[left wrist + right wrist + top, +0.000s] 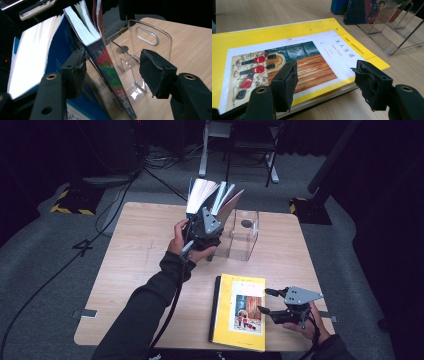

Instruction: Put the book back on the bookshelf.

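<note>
Books (pixel 214 196) are standing fanned open at the far edge of the table (pixel 130 270), leaning against a clear acrylic stand (pixel 245 234) just to their right. In the left gripper view a blue-covered book (pixel 37 62) is sitting at the left, and a thinner dark book (pixel 110 72) with a red and green spine is leaning between the two jaws, next to the left pad but not pinched by both. The left gripper (pixel 207 227) is hanging at the foot of these books with its jaws parted and released. Near the front edge, a yellow book (pixel 240 312) is lying flat, cover up. The right gripper (pixel 270 302) is resting just beside its right edge, jaws spread and grasping nothing; in the right gripper view the yellow cover (pixel 287 57) is lying beyond both pads.
</note>
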